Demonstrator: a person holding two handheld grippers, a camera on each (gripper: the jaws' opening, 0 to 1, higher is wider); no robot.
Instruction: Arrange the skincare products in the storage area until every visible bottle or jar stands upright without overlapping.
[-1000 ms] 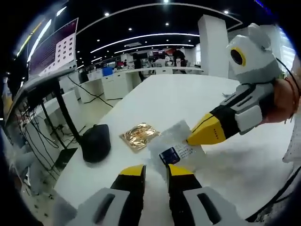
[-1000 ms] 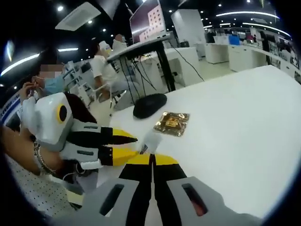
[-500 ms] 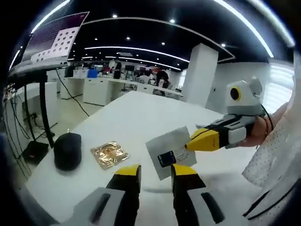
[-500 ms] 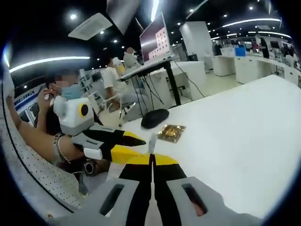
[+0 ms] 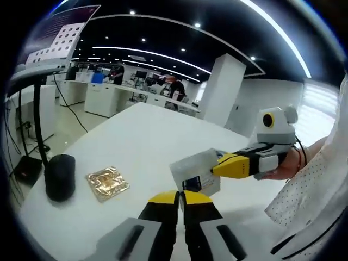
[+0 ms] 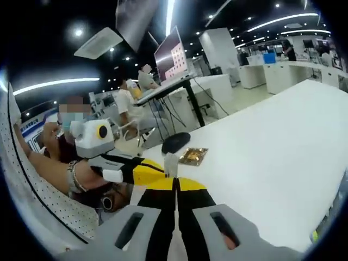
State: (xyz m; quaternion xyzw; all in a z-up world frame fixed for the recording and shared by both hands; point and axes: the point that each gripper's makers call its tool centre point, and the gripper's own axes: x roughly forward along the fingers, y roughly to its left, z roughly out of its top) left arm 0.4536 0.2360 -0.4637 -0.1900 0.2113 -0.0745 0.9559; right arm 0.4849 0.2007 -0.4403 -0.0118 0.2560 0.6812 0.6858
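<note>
Both grippers are up off the desk (image 5: 163, 136), sharing one white sachet (image 5: 194, 171). The right gripper (image 5: 218, 169), seen in the left gripper view, has its yellow tips pinched on the sachet's edge. The left gripper (image 5: 180, 197) has its jaws closed together just under the sachet's lower edge; whether they actually bite it, I can't tell. A gold sachet (image 5: 107, 182) lies flat near the desk's left edge beside a black mouse (image 5: 58, 176). For a clean handover, the left should confirm a firm pinch before the right lets go.
</note>
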